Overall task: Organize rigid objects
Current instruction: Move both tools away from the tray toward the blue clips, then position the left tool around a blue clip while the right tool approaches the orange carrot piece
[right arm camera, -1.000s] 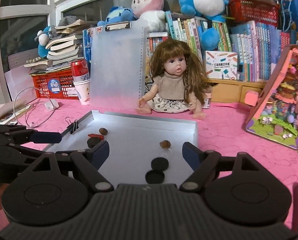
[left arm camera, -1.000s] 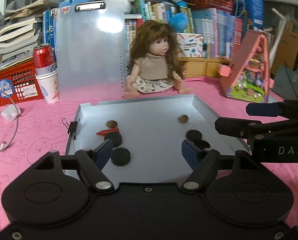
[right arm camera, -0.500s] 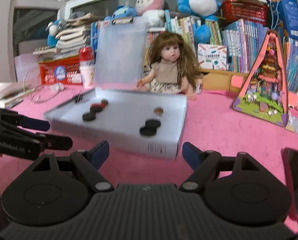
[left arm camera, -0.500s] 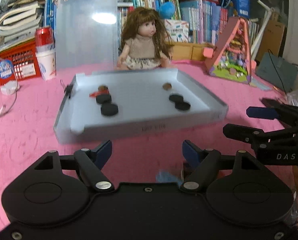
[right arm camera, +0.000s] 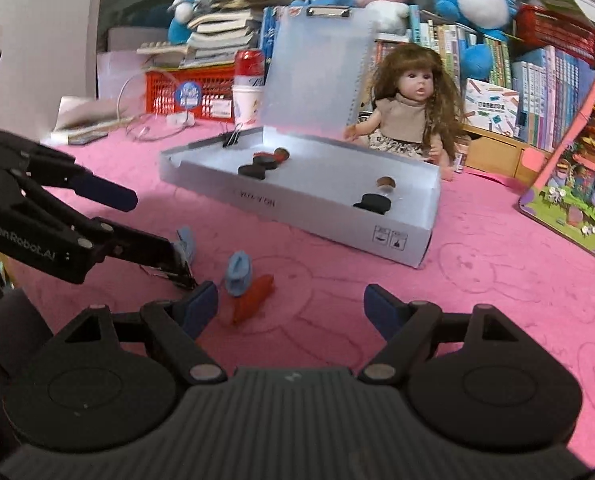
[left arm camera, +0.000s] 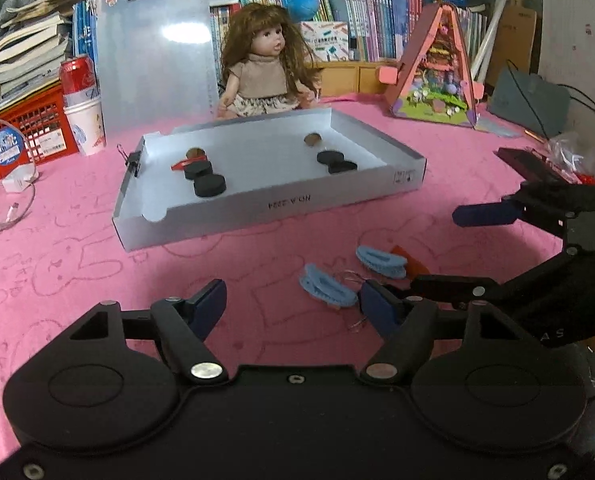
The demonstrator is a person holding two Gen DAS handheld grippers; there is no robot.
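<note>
- Hair clips: we see two light-blue clips (left arm camera: 329, 290) (left arm camera: 380, 256) lying on the pink desk (left arm camera: 77, 264) in front of the white tray (left arm camera: 289, 204), with an orange-red clip (right arm camera: 253, 296) just beside the farther blue one.
- Left gripper (left arm camera: 293, 306): its jaws are closing at this moment yet stand spread, with nothing between them; the nearer blue clip lies just beyond its right finger.
- Right gripper (right arm camera: 291, 304): its jaws are spread wide over bare pink cloth, holding nothing; the orange-red clip lies near its left finger.
- Left wrist view only: we see both blue clips whole, the black discs (left arm camera: 205, 178) and the second pair (left arm camera: 336, 162) inside the tray, and a dark device (left arm camera: 529, 168) on the desk at the right.
- Right wrist view only: we see the orange-red clip almost whole, where the other view shows just a corner of it; one blue clip is half hidden behind the left gripper's finger.
- Tray contents: black discs, two brown round pieces and a small red item rest on the tray floor; a binder clip (left arm camera: 134, 160) grips its left wall.
- Surroundings: behind the tray sit a doll (left arm camera: 267, 68), a translucent clipboard (left arm camera: 153, 56), a red can (left arm camera: 77, 76) on a paper cup, a red basket (left arm camera: 21, 136), a toy house (left arm camera: 437, 76), books and plush toys.
</note>
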